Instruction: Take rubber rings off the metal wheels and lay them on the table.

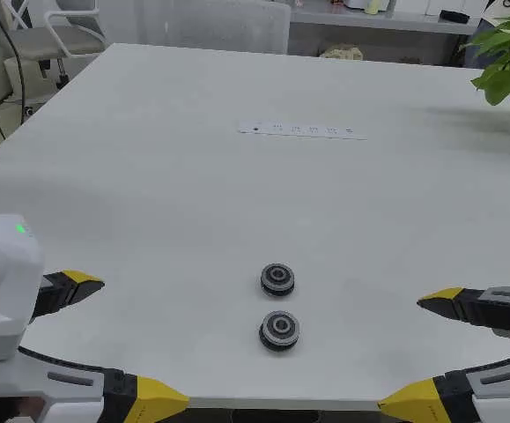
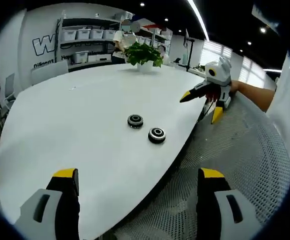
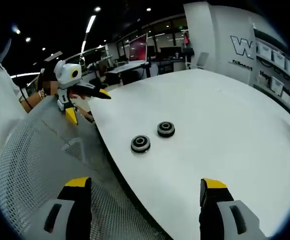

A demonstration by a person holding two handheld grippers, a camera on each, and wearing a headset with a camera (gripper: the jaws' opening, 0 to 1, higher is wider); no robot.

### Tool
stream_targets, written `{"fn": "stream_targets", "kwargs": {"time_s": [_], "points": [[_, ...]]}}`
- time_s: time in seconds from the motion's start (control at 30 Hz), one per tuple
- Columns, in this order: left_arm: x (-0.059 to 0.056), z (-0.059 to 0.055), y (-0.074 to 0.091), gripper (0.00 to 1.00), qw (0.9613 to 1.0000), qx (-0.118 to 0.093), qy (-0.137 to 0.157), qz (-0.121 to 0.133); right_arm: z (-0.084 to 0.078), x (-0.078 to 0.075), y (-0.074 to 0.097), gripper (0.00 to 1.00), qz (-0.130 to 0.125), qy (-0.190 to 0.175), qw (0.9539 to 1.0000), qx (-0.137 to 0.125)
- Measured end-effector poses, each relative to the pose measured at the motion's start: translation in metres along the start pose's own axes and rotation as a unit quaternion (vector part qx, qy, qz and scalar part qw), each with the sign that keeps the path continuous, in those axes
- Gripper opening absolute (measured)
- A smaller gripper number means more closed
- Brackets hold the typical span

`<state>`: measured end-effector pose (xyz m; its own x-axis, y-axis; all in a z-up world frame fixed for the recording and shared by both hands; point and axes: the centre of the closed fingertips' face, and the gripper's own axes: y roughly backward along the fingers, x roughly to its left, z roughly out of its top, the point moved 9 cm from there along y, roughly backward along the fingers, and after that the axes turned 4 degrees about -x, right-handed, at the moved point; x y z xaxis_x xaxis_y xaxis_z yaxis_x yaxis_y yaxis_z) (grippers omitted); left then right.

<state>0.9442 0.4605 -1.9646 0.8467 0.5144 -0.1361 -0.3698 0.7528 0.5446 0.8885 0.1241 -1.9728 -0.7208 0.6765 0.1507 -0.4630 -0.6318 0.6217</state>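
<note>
**Desk:** What's on the bench?

**Photographer:** The near wheel and the far wheel lie flat on the table, close to its front edge. One sits just behind the other, not touching. The left gripper and right gripper flank them, well apart. Each has its jaws spread wide and holds nothing.

**Desk:** How will the pieces handle?

**Photographer:** The wheels look small, dense and stiff, and probably slide easily on that smooth top. The dark rings around them are likely soft, stretchy and grippy (a guess from their matte look). I'd clamp a wheel across its sides with one gripper, then pinch the ring's outer edge with the other and roll it off.

**Desk:** Anything unclear?

**Photographer:** Where rubber ends and metal begins is too small to tell. The wheels' undersides are hidden, and the head view's frame edge cuts off both gripper bodies.
</note>
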Motion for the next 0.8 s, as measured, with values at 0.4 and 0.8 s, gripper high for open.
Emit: {"fn": "stream_targets", "kwargs": {"time_s": [0.4,0.8], "points": [[-0.0002,0.0010,0.0026,0.93,0.9999,-0.007,-0.003,0.009,0.0000,0.0019,0.0004,0.87,-0.003,0.009,0.9999,0.007],[-0.0071,-0.0019,0.0045,0.91,1.0000,-0.002,-0.003,0.009,-0.0043,0.0043,0.0046,0.86,-0.008,0.004,0.9999,0.006]]}}
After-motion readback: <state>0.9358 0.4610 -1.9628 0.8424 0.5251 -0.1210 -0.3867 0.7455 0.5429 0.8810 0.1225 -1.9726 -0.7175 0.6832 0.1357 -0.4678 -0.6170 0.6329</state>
